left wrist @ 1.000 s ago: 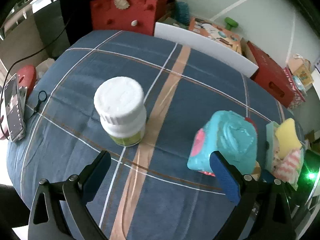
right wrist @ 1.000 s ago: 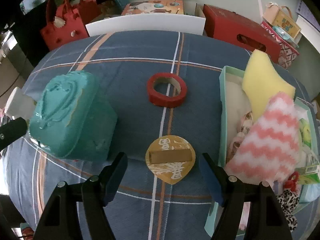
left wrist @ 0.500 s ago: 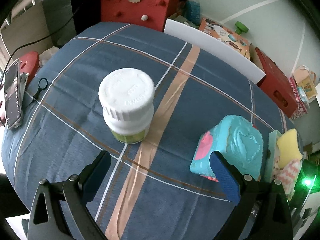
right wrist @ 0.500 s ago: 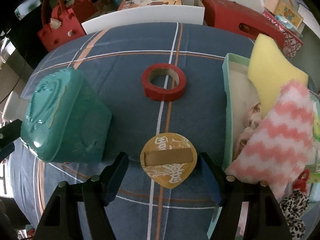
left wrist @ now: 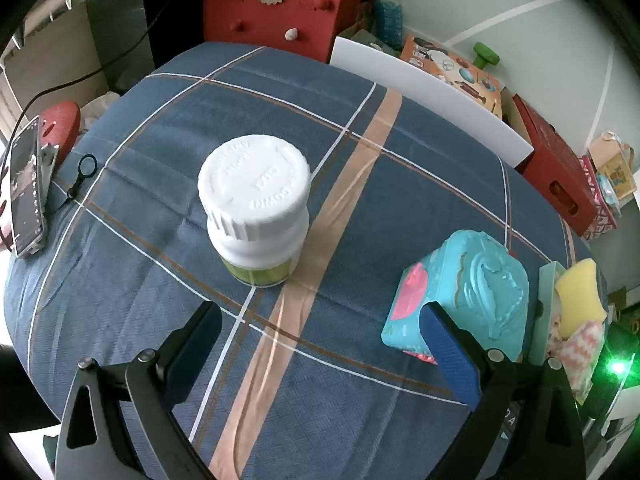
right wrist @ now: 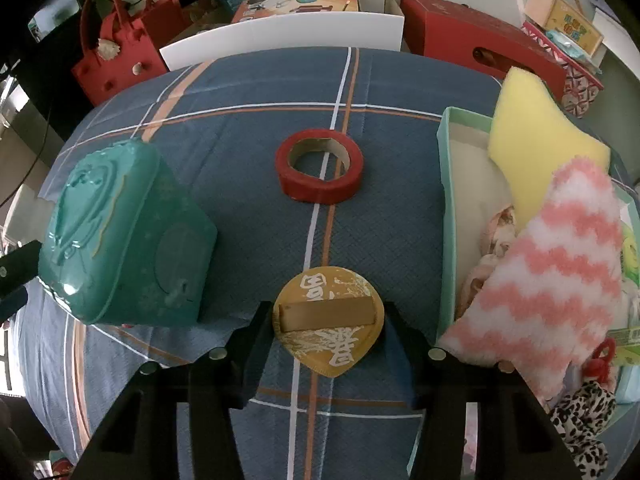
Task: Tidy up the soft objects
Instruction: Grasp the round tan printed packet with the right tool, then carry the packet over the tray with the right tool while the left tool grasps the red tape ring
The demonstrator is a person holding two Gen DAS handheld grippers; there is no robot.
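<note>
A pale green tray at the table's right holds soft things: a yellow sponge, a pink-and-white fuzzy cloth, a leopard-print plush. The tray also shows in the left wrist view. My right gripper is low over the table, its open fingers on either side of a gold teardrop-shaped pad. My left gripper is open and empty, above the cloth, with a white-capped bottle ahead of it and a teal box by its right finger.
A red tape roll lies mid-table. The teal box stands left of the gold pad. A phone lies at the table's left edge. Red bags, boxes and a white board stand behind the table.
My right gripper has moved forward and down, so the gold pad now lies between its fingers, which stand closer together. My left gripper has drawn back and risen a little.
</note>
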